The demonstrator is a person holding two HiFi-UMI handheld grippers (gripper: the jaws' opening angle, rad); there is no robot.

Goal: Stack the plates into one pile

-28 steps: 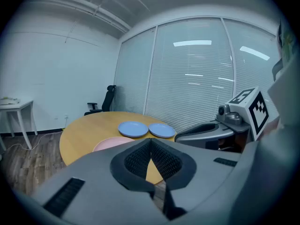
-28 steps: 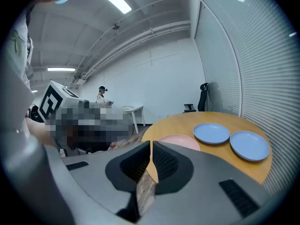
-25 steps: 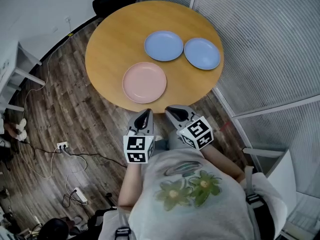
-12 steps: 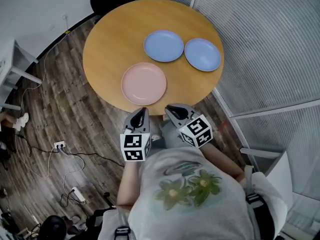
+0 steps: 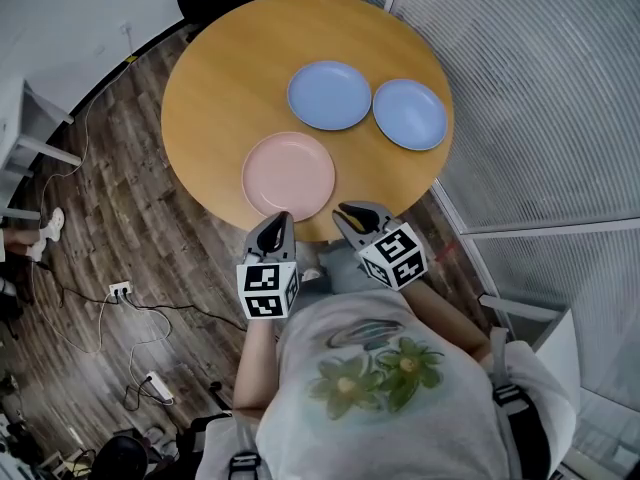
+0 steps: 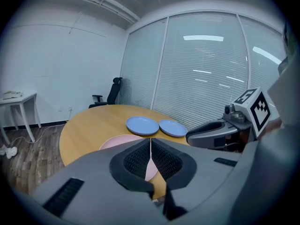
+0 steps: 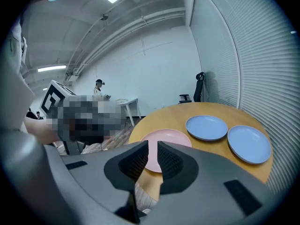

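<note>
Hovering just off the near edge of a round wooden table (image 5: 215, 78), two hand-held grippers point toward three shallow plates that lie separately, none stacked yet. Taking the person's side of the tabletop as 6 o'clock, the pink plate (image 5: 288, 176) lies at 6 o'clock, close to the near edge. One blue plate (image 5: 329, 95) lies near the centre, slightly toward 1 o'clock. The second blue plate (image 5: 409, 114) lies at 3 o'clock by the right-hand edge, its rim just beside the first's; whether they touch cannot be told. The left gripper (image 5: 277, 220) has its jaws pressed flat together with nothing between them. The right gripper (image 5: 346, 211) is closed to a thin slit and also empty. Both tips sit near the 6 o'clock rim of the pink plate without touching it. The plates look rigid, smooth and fairly light, though their material cannot be told, so they may chip if knocked or dropped onto one another. Their slick surfaces will probably slide on the wood and between the jaws. The best hold seems to be the low raised rim on the side nearest the person. That calls for jaws opened first, then one above and one below the lip, with the plate kept level
</note>
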